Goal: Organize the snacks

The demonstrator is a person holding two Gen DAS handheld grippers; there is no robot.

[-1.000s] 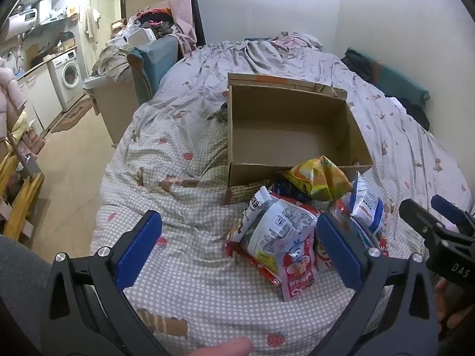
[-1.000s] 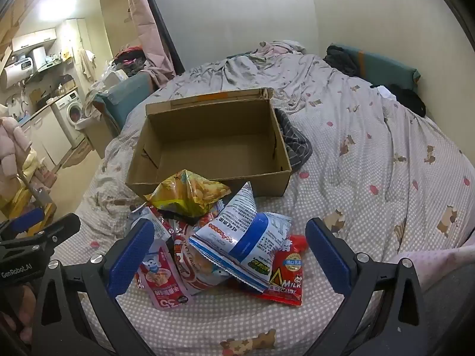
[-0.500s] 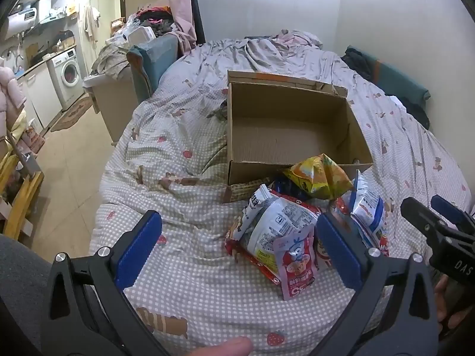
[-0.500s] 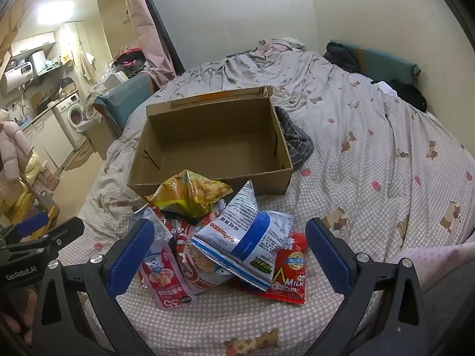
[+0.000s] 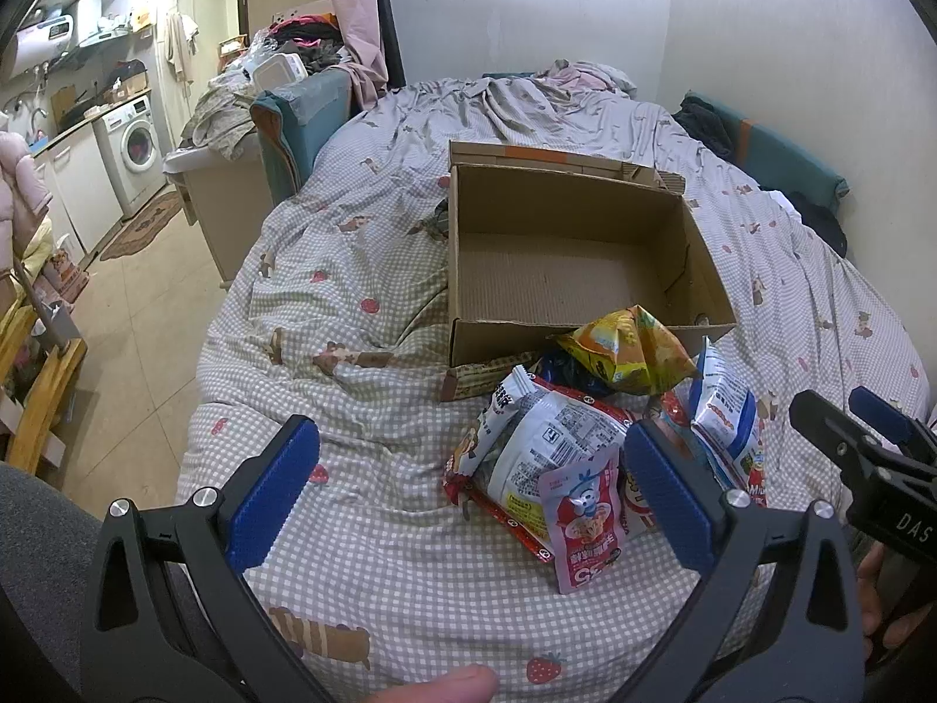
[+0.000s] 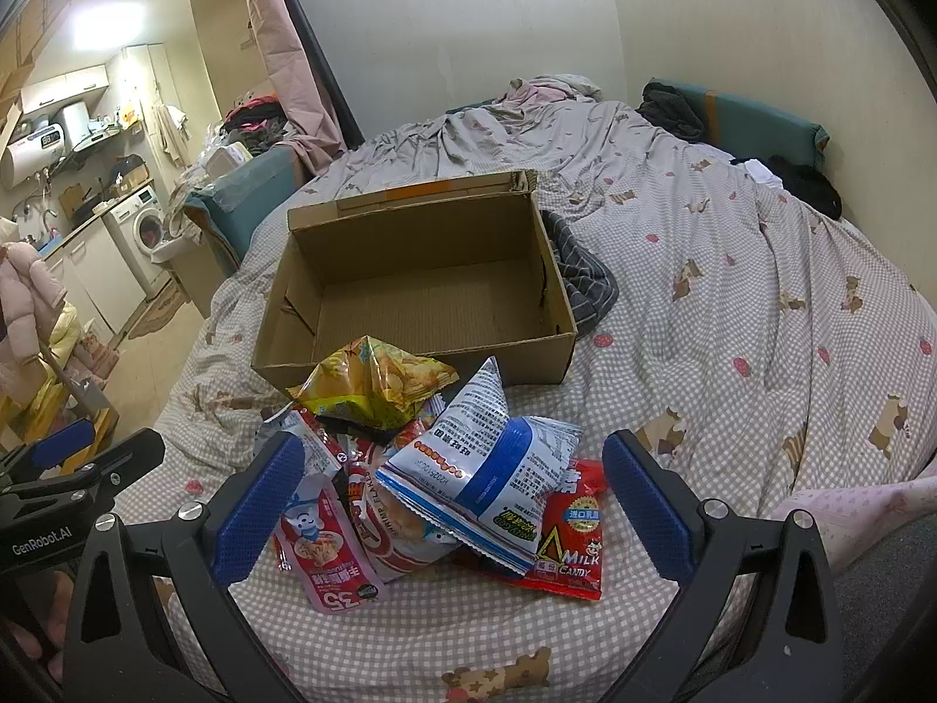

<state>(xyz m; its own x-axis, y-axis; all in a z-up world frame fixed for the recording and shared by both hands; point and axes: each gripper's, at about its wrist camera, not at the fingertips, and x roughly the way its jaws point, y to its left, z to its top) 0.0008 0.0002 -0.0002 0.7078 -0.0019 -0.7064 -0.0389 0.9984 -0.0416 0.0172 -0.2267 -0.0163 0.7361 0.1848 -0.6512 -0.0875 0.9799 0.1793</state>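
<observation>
A pile of snack bags lies on the bed in front of an empty open cardboard box (image 5: 556, 275) (image 6: 421, 299). On top is a yellow chip bag (image 5: 629, 351) (image 6: 375, 381). A blue-and-white bag (image 6: 486, 468) (image 5: 726, 422), a pink pouch (image 5: 585, 521) (image 6: 325, 550), a white bag (image 5: 550, 445) and a red milk candy bag (image 6: 571, 545) lie nearer. My left gripper (image 5: 468, 492) is open and empty, left of the pile. My right gripper (image 6: 454, 504) is open and empty, just above the pile's near side.
The bed has a checked quilt (image 6: 732, 316) with rumpled bedding at the far end. A striped cloth (image 6: 582, 275) lies beside the box's right wall. The bed's left edge drops to the floor (image 5: 140, 304), with a washing machine (image 5: 132, 152) beyond.
Both grippers have edged slightly forward and stay open. The snacks and box have not moved.
</observation>
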